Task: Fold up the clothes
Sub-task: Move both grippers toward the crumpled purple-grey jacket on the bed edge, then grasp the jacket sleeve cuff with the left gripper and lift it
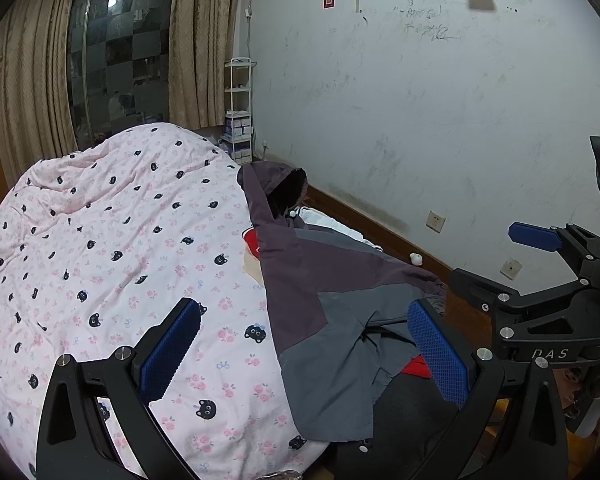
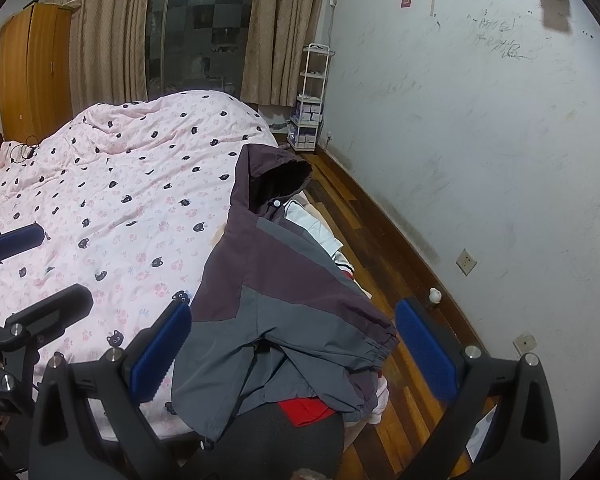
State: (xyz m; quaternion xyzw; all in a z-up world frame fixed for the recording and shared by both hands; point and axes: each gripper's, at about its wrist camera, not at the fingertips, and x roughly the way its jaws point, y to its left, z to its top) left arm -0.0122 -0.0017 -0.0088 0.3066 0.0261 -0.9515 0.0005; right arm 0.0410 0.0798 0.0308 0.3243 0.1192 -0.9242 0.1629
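— On the right edge of the bed (image 2: 100,184), over a heap of other clothes: hooded jacket (image 2: 276,280), purple and grey, hood (image 2: 278,176) towards the window, one sleeve with an elastic cuff (image 2: 374,350) hanging off towards the wooden floor (image 2: 384,240)

— Heavy, by the look?

— Light, most likely. Thin shell cloth, soft and limp, probably a bit slippery between the pads; bound to sag and slide rather than keep any shape

— Where to grip, then?

— Best at seams and doubled edges: cuff, shoulder seam, or hem near the open zip. Thicker there, less likely to slip out. Worth lifting clear of the red garment (image 2: 306,412) and white pieces underneath, to avoid dragging those along

— And the jaws?

— Left gripper (image 1: 304,354) spread wide, nothing between its blue pads (image 1: 170,354), hovering above the pink duvet (image 1: 112,240) and the jacket's lower edge, touching neither as far as can be judged. Right gripper (image 2: 294,356) equally wide apart, empty, framing the sleeve and the grey front panel from above, no contact visible

— So nothing grasped?

— Nothing, either side
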